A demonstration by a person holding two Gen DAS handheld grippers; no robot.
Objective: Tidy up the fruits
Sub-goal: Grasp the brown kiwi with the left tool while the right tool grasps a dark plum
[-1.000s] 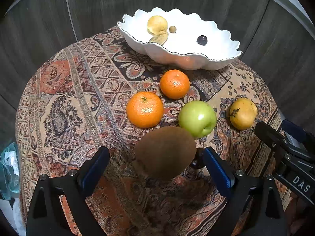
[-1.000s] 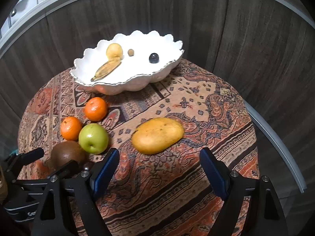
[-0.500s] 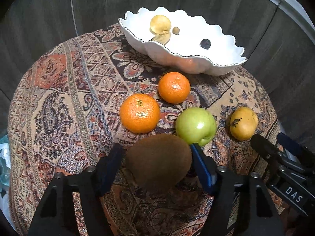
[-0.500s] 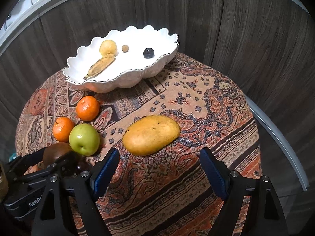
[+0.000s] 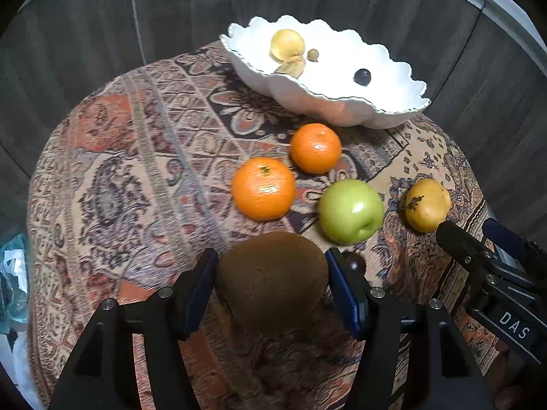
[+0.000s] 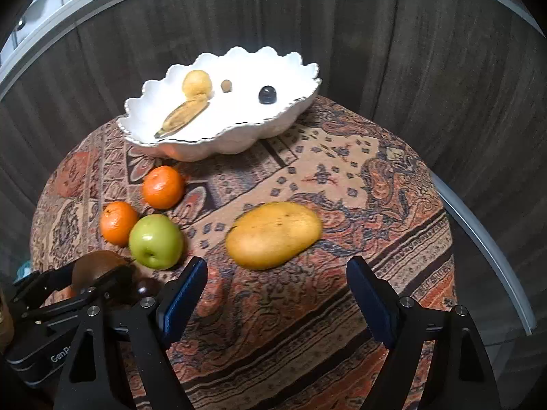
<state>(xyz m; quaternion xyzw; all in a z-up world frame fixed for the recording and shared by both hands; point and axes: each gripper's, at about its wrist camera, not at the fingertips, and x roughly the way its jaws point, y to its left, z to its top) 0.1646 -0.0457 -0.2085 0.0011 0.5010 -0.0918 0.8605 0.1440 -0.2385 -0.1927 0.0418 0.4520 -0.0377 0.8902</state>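
Observation:
My left gripper (image 5: 271,280) is shut on a brown kiwi (image 5: 273,273); the pads touch both its sides, low over the patterned cloth. Beyond it lie two oranges (image 5: 264,193) (image 5: 315,148), a green apple (image 5: 351,210) and a yellow mango (image 5: 427,209). My right gripper (image 6: 277,287) is open and empty, just short of the mango (image 6: 273,234). The white scalloped bowl (image 6: 273,126) at the back holds a yellow fruit, a small banana, a small nut and a dark grape. In the right wrist view the left gripper (image 6: 68,294) holds the kiwi (image 6: 95,266) at lower left.
A small dark round fruit (image 5: 354,261) lies on the cloth right of the kiwi. The round table (image 6: 393,177) is draped in patterned cloth and falls away at its edges. Dark wood panels stand close behind. A blue plastic bag (image 5: 13,280) lies at far left.
My left gripper's fingers have closed from wide apart onto the kiwi. The right gripper has stayed open, moving slightly relative to the mango.

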